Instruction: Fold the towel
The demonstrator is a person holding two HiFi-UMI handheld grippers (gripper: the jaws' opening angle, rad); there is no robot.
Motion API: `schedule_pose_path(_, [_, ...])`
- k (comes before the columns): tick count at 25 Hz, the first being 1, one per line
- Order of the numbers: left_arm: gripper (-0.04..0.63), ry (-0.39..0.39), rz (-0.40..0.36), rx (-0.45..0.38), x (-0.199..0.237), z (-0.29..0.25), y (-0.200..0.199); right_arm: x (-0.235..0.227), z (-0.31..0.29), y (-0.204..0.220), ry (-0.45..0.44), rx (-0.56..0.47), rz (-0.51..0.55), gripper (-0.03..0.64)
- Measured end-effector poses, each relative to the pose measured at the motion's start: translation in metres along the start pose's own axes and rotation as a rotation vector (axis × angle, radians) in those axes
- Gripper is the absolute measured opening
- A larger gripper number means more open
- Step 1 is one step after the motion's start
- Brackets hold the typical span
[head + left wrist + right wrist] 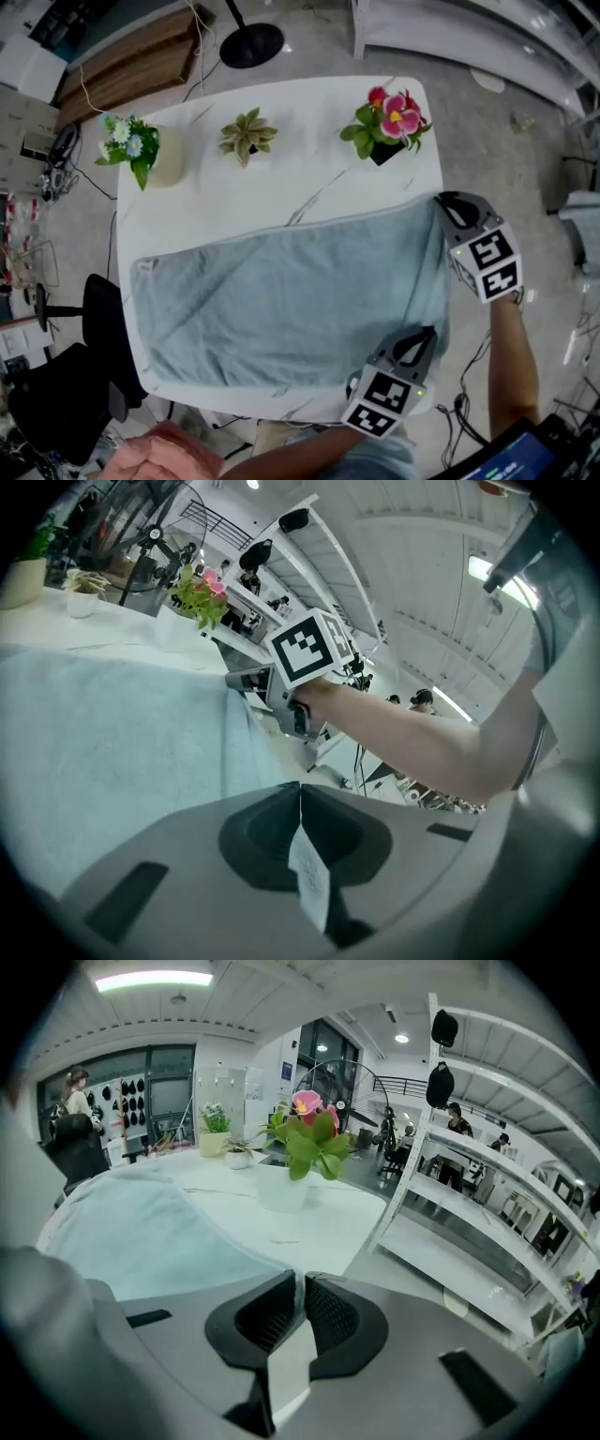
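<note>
A pale blue-green towel point(281, 291) lies spread flat across the white marble-look table point(309, 108), its long side running left to right. My left gripper point(428, 331) is at the towel's near right corner, shut on the cloth; in the left gripper view the jaws point(300, 786) meet with a strip of towel point(112, 724) pinched between them. My right gripper point(439, 200) is at the far right corner, shut on the towel's edge point(131, 1232), with cloth showing between its pads point(300, 1279). The left gripper view also shows the right gripper point(234, 679) by that edge.
Three potted plants stand along the table's far side: white flowers point(141, 150), a succulent point(247, 136) and pink flowers point(389, 122), the last close to my right gripper. A black chair point(94, 323) is at the left, white shelving point(469, 37) beyond the table.
</note>
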State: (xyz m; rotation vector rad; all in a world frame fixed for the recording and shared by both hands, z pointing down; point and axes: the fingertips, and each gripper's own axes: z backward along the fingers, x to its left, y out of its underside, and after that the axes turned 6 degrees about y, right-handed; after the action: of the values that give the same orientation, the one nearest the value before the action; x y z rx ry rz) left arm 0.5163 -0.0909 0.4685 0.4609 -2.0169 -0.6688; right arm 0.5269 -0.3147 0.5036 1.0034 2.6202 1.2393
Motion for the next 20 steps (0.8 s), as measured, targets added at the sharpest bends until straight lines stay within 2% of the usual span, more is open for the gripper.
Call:
schedule_pose_path(3, [0.008, 0.049, -0.015, -0.15, -0.011, 0.022, -0.03, 0.009, 0.013, -0.017, -0.056, -0.044, -0.055, 0.179])
schedule_pose_path(4, [0.008, 0.06, -0.038, -0.202, -0.016, 0.036, -0.042, 0.012, 0.022, -0.024, -0.065, -0.066, -0.083, 0.2])
schedule_pose_path(6, [0.009, 0.057, -0.087, -0.289, -0.021, 0.068, -0.064, 0.015, 0.046, -0.038, -0.052, -0.112, -0.126, 0.21])
schedule_pose_path(9, [0.009, -0.038, -0.098, -0.358, -0.005, 0.129, -0.084, 0.029, 0.081, -0.062, -0.032, -0.169, -0.148, 0.207])
schedule_pose_path(11, [0.008, -0.136, -0.101, -0.358, 0.021, 0.176, -0.088, 0.05, 0.102, -0.073, -0.047, -0.186, -0.151, 0.204])
schedule_pose_path(15, [0.008, -0.346, -0.203, -0.317, 0.101, 0.28, -0.091, 0.115, 0.134, -0.076, -0.111, -0.16, -0.157, 0.178])
schedule_pose_path(17, [0.008, -0.431, -0.251, -0.255, 0.149, 0.326, -0.086, 0.16, 0.143, -0.067, -0.155, -0.127, -0.165, 0.17])
schedule_pose_path(20, [0.008, -0.516, -0.301, -0.128, 0.22, 0.377, -0.075, 0.228, 0.146, -0.055, -0.217, -0.088, -0.157, 0.158])
